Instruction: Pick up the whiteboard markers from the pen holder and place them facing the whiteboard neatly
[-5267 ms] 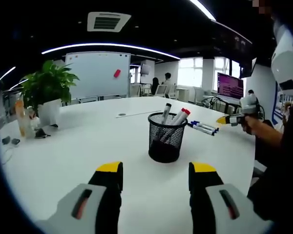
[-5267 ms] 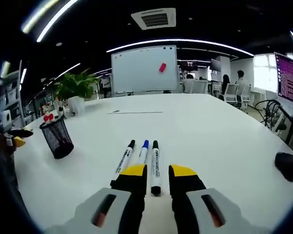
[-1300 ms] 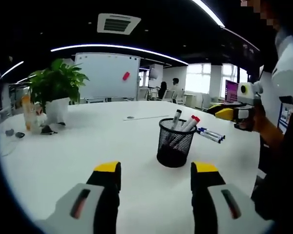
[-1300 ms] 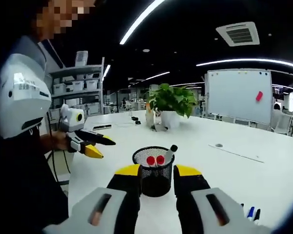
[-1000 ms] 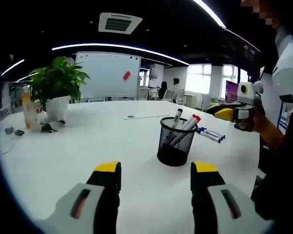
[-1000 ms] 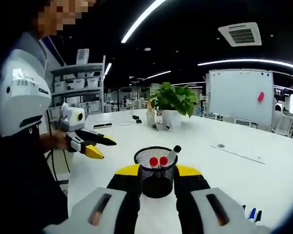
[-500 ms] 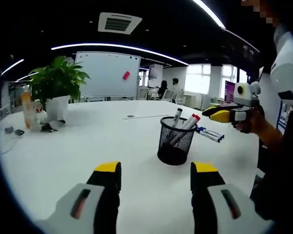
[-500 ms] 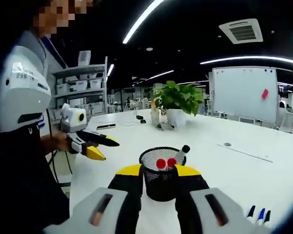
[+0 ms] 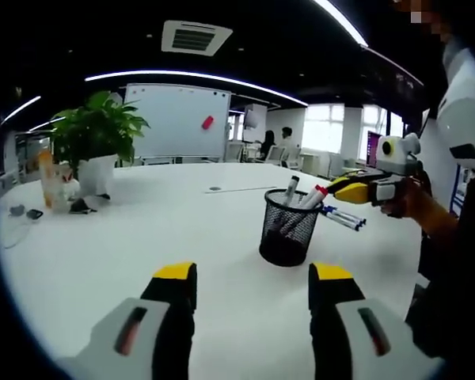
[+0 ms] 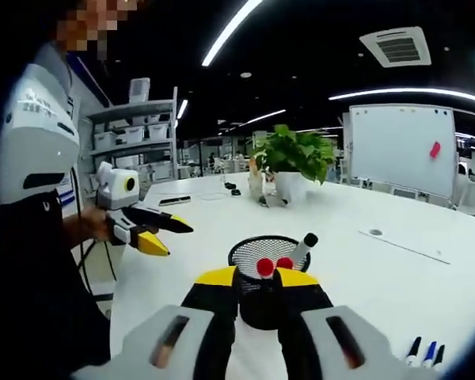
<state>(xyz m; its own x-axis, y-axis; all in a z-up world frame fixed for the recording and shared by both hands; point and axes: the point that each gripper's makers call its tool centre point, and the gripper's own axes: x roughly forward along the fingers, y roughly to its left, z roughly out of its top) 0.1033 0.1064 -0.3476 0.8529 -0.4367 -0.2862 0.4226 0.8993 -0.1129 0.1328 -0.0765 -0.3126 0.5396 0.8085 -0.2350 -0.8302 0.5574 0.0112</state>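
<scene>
Right gripper (image 10: 257,286) has closed in on mesh pen holder (image 10: 267,290), jaws apart around a red-capped marker (image 10: 265,267), not yet clamped. 3 markers (image 10: 427,351) already laid on table (image 10: 364,269). Left gripper (image 9: 252,279) idle, jaws spread.

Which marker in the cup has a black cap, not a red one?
The taller marker leaning at the right side of the mesh pen holder has the black cap. The two beside it have red caps and sit lower.

Open-plan office, whiteboard (image 9: 177,121), white meeting table (image 9: 127,237), potted plant (image 9: 96,138), monitor (image 9: 372,148)
</scene>
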